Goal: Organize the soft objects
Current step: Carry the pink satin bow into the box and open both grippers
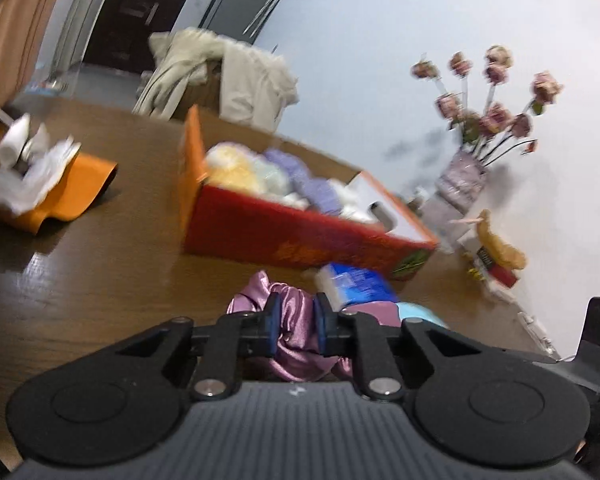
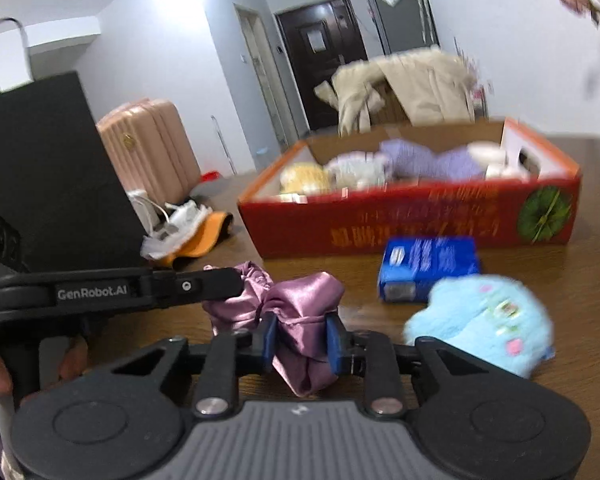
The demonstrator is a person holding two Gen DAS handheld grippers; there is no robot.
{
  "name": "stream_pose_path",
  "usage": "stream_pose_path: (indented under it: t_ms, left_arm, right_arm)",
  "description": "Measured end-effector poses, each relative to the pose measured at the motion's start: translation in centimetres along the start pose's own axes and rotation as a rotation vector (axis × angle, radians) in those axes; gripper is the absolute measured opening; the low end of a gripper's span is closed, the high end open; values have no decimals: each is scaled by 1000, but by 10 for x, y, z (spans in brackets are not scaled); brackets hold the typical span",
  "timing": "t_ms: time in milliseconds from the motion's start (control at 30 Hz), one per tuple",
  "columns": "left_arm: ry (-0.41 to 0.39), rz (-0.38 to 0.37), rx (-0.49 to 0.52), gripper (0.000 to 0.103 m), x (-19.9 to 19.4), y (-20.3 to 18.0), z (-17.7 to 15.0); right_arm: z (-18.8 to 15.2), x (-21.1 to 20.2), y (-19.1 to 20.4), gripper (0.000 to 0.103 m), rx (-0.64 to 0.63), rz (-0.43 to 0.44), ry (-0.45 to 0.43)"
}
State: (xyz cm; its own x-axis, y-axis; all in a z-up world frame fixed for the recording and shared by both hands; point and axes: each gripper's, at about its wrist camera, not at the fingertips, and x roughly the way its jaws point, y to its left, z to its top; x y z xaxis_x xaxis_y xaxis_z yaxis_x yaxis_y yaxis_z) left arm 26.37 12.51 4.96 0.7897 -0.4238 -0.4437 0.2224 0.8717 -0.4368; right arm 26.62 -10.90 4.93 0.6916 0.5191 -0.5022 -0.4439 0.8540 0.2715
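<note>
While the pink satin cloth is lying on the table, L gripper & R gripper are both clamping it, near the red box.

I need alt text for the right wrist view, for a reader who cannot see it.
Both grippers, right and left, pinch a pink satin cloth lying on a wooden table. Behind it are a blue box, a blue plush and a red box holding soft toys.
</note>
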Motion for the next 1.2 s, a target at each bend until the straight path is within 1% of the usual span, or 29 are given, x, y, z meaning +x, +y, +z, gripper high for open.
stream_pose_path:
  t_ms: [200,300,400,467,533,600,633,700,767,867,900,967,1033,1100,1200]
  left_arm:
    - [-81,-34,34,17,-35,-60,3]
    - [-99,-38,49,17,-39,-84,0]
    - [-92,-29,53,17,-31,-101,7]
    - [-97,-20,68,17,-24,-113,21]
    - [-126,-28,121,17,-17,-123,39]
    - [-151,-29,141,18,-4,-129,63]
    - [-154,-38,137,18,6,-129,75]
    - [-159,-30,121,18,30,-127,94]
    - [-139,-9,95,18,64,-120,111]
    - [-84,30,51,18,118,-104,127]
    - [-66,41,32,18,132,-96,130]
    - [-23,65,-6,18,164,-80,132]
    - [23,108,-52,18,188,-65,129]
    - [58,133,-70,18,205,-53,122]
    - [104,166,-109,18,234,-37,115]
  right_arm:
    - [8,-67,-9,24,-46,30,-109]
    - [8,-93,-19,24,-48,31,-144]
    - [13,-103,-30,24,-53,29,-161]
    - [26,-105,-38,24,-69,31,-177]
    - [46,-105,-48,24,-103,40,-202]
    - [73,-96,-64,24,-115,78,-193]
    - [88,-91,-74,24,-113,88,-201]
    - [113,-77,-88,24,-126,98,-191]
    - [137,-57,-105,24,-125,92,-175]
    - [166,-15,-131,24,-127,70,-107]
    - [173,1,-138,24,-125,67,-71]
    - [183,36,-154,24,-96,45,-22]
    - [188,71,-165,24,-95,36,41]
    - [187,99,-171,25,-97,22,112]
    - [180,132,-177,26,-95,-36,169]
